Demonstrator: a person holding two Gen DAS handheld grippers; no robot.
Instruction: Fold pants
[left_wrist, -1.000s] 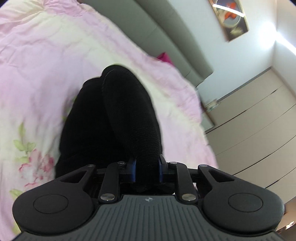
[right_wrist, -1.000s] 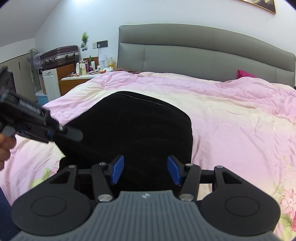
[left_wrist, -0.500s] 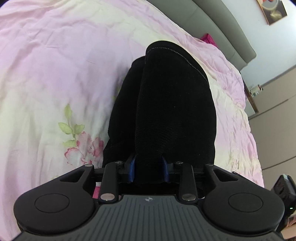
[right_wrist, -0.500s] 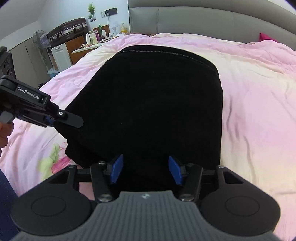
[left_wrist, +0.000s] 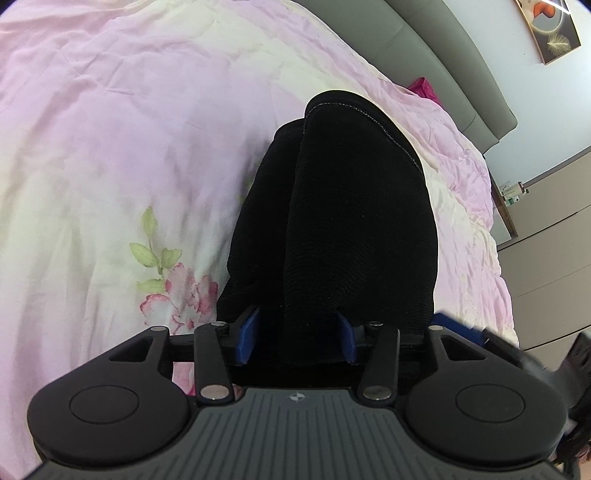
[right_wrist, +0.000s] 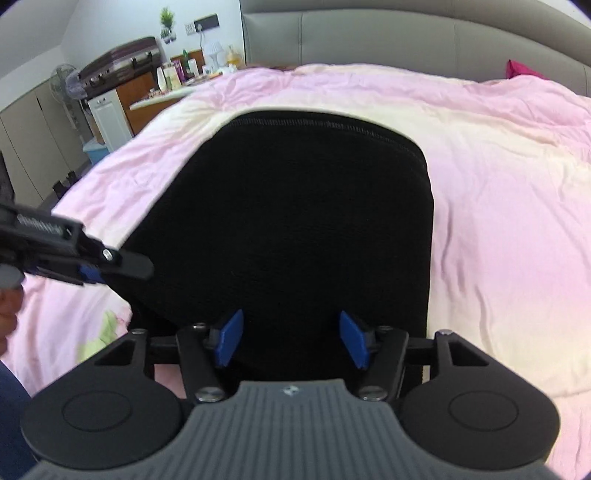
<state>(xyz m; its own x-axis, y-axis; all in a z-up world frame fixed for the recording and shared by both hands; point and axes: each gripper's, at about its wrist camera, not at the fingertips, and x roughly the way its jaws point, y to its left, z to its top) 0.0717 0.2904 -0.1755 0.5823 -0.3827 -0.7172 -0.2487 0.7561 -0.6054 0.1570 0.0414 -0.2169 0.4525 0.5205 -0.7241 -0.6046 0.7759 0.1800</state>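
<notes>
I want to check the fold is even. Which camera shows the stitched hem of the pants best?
The right wrist view: the hem runs across the full width of the black pants, seen face-on. The left wrist view catches the hem edge-on, curving down one side, with the layers stacked beside it.

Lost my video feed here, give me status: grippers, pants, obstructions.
Left gripper open, straddling fabric. Right gripper open. Black knit pants folded on pink floral duvet. Nothing obstructing.

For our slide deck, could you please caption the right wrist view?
Folded black pants on pink quilt, right gripper open.
</notes>
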